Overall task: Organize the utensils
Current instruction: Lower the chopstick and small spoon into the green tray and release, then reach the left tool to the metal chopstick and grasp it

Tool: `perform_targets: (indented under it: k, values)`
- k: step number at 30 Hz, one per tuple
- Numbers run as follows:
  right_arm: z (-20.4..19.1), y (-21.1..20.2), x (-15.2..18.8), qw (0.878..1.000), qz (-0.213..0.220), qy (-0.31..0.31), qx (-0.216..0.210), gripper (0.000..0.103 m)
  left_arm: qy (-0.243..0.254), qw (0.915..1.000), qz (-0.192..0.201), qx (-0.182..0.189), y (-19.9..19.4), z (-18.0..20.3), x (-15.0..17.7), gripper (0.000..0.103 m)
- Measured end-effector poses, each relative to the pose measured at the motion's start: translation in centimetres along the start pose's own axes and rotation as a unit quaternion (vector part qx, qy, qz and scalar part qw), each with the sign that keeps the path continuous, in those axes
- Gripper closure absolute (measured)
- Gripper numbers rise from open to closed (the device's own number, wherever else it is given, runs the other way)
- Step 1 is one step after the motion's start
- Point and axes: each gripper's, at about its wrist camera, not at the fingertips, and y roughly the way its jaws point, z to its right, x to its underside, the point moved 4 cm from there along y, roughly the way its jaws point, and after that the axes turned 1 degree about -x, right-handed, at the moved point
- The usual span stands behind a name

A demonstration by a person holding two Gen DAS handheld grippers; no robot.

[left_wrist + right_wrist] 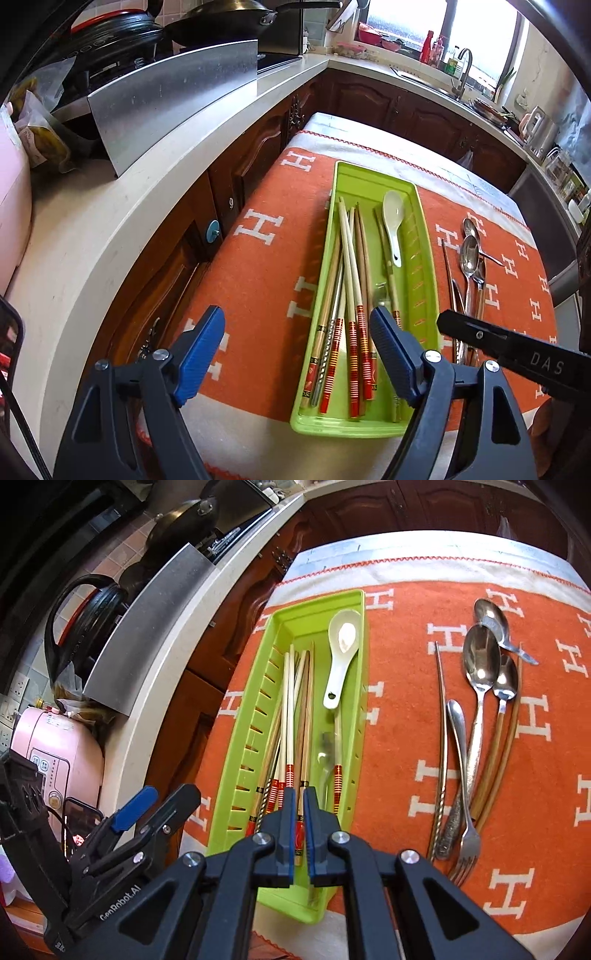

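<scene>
A long green tray (424, 236) lies on an orange cloth (266, 258) printed with white H letters, its long axis running from the near edge of the cloth toward the far edge, close to the cloth's left edge beside the kitchen counter (110, 229). Inside it, a bundle of chopsticks (351, 295) lies roughly along that same axis, red-banded ends toward the near end of the tray and plain tips pointing at the far end, a few crossing each other. A white ceramic spoon (341, 653) rests in the tray's right part, bowl toward the far end, handle pointing back to the near end.

On the bare cloth to the right of the tray, well apart from it, metal spoons (480, 664), a fork (467, 834) and more chopsticks (439, 746) lie in a loose group, mostly parallel to the tray; the spoon bowls point to the far edge, the fork's tines to the near edge.

The left gripper (297, 334) hangs over the near end of the tray with its jaws wide apart and nothing between them. The right gripper (300, 812) hovers over the same near end with its jaws almost together; a red-banded chopstick end seems to show in the narrow gap, though whether the pads press it is hard to tell.
</scene>
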Motion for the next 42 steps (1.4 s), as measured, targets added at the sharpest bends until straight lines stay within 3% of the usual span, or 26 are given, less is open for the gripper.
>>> perform_targets:
  k: [4,8,24,33,38,42]
  values:
    - [-0.2,-1.0,-0.1,1.000,0.010,-0.001,0.000,0.097,0.002,1.0000,0.004,0.003,-0.8,0.4,0.3,0.023]
    - [-0.2,-2.6,0.5,0.999,0.031,-0.008,0.015,0.097,0.008,1.0000,0.006,-0.001,-1.6,0.7,0.6,0.016]
    - [0.9,-11.0,2.9,0.988,0.121,-0.030,0.091,0.097,0.038,0.9988,0.025,0.018,-5.2,3.3,2.9,0.014]
    - [4.3,-12.6,2.9,0.987,0.121,-0.001,0.107,0.097,0.066,0.9973,0.016,0.027,-5.0,6.0,2.5,0.014]
    - [6.9,-12.1,2.0,0.987,0.117,0.017,0.110,0.081,0.092,0.9949,-0.003,0.039,-3.3,8.4,2.3,0.014]
    - [9.3,-11.0,1.0,0.988,0.107,0.038,0.104,0.081,0.113,0.9923,-0.023,0.044,-1.5,10.5,1.9,0.014]
